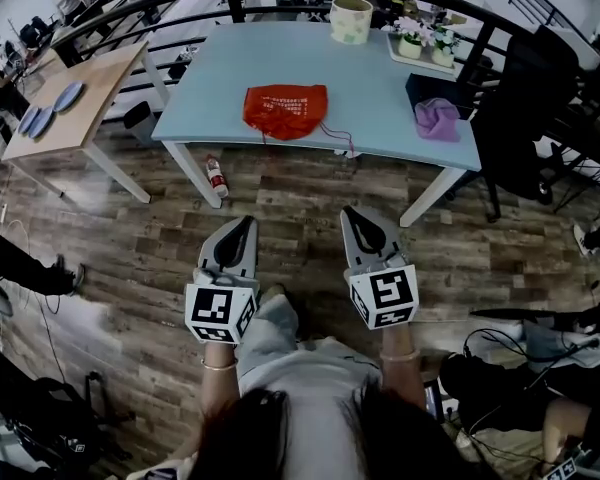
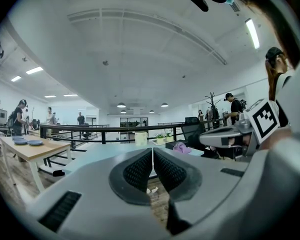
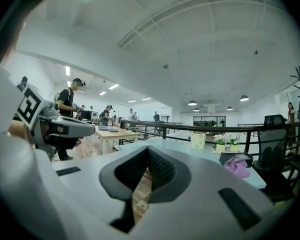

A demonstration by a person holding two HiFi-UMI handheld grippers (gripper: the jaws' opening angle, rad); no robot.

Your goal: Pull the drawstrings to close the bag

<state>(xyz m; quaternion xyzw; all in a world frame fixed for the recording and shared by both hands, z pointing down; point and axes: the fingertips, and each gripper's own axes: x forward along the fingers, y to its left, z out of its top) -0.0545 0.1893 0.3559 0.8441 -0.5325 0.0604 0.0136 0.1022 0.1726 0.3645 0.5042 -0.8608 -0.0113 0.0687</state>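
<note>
You hold the left hand-held gripper [image 1: 246, 222] and the right hand-held gripper [image 1: 352, 212] side by side above the wooden floor [image 1: 290, 193], both pointing toward the light-blue counter [image 1: 380, 83] and well short of it. Each one is clenched, its jaws pressed together with nothing between them. The orange bag [image 1: 285, 110] lies on the counter near its front edge, untouched, and its drawstrings [image 1: 340, 140] trail loose from its right side toward that edge. A purple cloth [image 1: 437, 118] sits further right, a pale cup [image 1: 351, 20] stands at the back, and a bottle [image 1: 216, 176] lies on the floor beside a counter leg.
</note>
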